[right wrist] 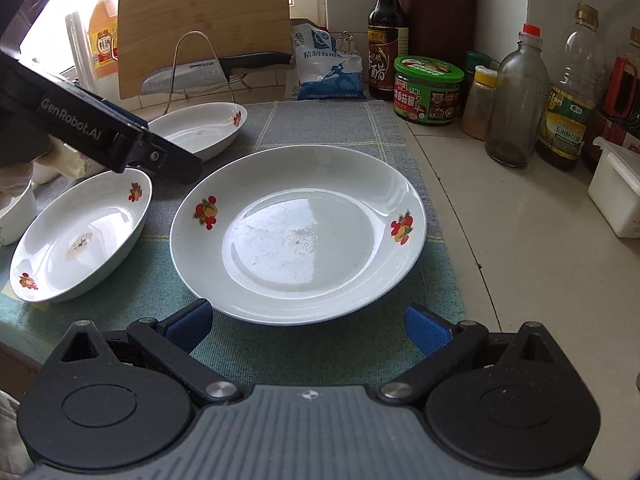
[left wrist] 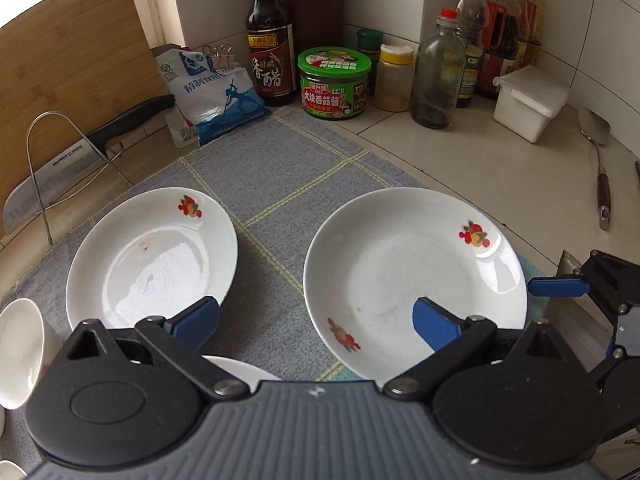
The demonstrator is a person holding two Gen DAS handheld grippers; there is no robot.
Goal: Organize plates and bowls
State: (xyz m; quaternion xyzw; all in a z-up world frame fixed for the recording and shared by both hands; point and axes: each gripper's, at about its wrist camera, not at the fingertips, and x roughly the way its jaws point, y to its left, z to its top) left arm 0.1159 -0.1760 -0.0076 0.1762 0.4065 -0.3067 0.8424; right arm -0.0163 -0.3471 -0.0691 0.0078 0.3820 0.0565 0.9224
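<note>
Both hand-held grippers wide, empty.

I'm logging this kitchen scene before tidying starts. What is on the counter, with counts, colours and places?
White fruit-print plates: three, on the grey checked cloth.
White bowl: at least one, cloth's left edge.
Bamboo cutting board: one, leaning at the back.
Black-handled cleaver: one, on a wire rack.
Blue-white salt bag: one, back centre.
Dark vinegar bottle: one, beside the bag.
Green-lidded sauce jar: one, right of the vinegar.
Yellow-capped spice jar: one, right of the sauce jar.
Clear red-capped bottle: one, back right.
White lidded box: one, right.
Metal spatula: one, far right.
Left hand-held gripper: black, blue pads, open.
Right hand-held gripper: same, open.
</note>
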